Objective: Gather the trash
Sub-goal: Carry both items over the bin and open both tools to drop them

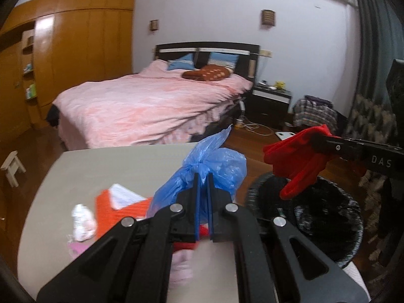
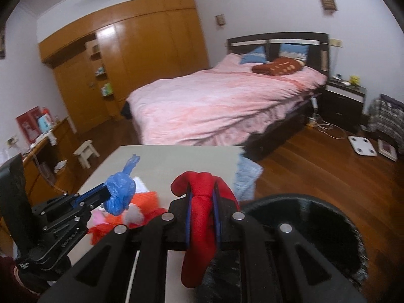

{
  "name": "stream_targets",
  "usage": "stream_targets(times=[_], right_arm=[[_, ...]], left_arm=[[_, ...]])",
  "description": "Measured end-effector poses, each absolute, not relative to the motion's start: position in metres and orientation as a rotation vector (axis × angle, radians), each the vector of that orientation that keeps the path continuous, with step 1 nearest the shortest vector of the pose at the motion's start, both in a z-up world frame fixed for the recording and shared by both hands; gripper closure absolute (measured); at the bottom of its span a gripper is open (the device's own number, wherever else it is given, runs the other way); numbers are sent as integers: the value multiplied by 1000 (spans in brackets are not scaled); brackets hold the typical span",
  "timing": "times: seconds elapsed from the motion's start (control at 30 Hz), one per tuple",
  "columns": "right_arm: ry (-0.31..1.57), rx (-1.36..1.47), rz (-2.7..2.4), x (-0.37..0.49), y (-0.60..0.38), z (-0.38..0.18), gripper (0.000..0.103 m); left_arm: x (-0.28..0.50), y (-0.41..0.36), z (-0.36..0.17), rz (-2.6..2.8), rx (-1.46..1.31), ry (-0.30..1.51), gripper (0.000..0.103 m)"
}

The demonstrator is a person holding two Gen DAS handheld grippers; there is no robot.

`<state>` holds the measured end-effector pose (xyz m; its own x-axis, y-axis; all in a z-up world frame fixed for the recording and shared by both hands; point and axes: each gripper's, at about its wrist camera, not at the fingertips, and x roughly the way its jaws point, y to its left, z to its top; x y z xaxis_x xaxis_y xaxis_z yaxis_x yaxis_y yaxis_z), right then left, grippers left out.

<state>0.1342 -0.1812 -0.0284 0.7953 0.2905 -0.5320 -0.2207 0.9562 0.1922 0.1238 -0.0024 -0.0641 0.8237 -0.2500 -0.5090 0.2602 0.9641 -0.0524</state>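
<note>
My left gripper (image 1: 203, 176) is shut on a knotted blue plastic bag (image 1: 214, 166) and holds it above the grey table (image 1: 106, 161); the bag also shows in the right wrist view (image 2: 120, 192). My right gripper (image 2: 202, 189) is shut on a red cloth (image 2: 202, 217), which hangs down between the fingers. In the left wrist view the red cloth (image 1: 295, 161) hangs over the black-lined trash bin (image 1: 325, 217). The bin (image 2: 315, 224) sits to the right of the table.
On the table lie an orange-red bag (image 1: 111, 212), white papers (image 1: 123, 194), a crumpled white tissue (image 1: 82, 219) and pink scraps (image 1: 75, 248). Behind stand a pink bed (image 2: 222, 103), a wooden wardrobe (image 2: 141, 50), a small stool (image 2: 87, 152) and a nightstand (image 2: 344, 101).
</note>
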Motion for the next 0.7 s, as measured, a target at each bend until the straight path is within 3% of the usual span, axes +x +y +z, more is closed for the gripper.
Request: stream_targets(times=[0.47,0.53,0.6,0.67,0.7], right_arm=[[652,142,28,98,-286,-64,89],[666,142,1,96,-295,-70,85],[677,144,-15,94,-302,-75,77],[677,146,-34,90,-307,-78,66],[674,148,-41,89,-308,-78,60]], left_arm=[[130,-127,-88,-533,44,576,98],[134,-141,-94,-572,46,597,93],[134,-147,-99,-598,46,611,80],[133,-148,-101,-598,47,608,60],[133,-144,-100,-590,48,603,58]])
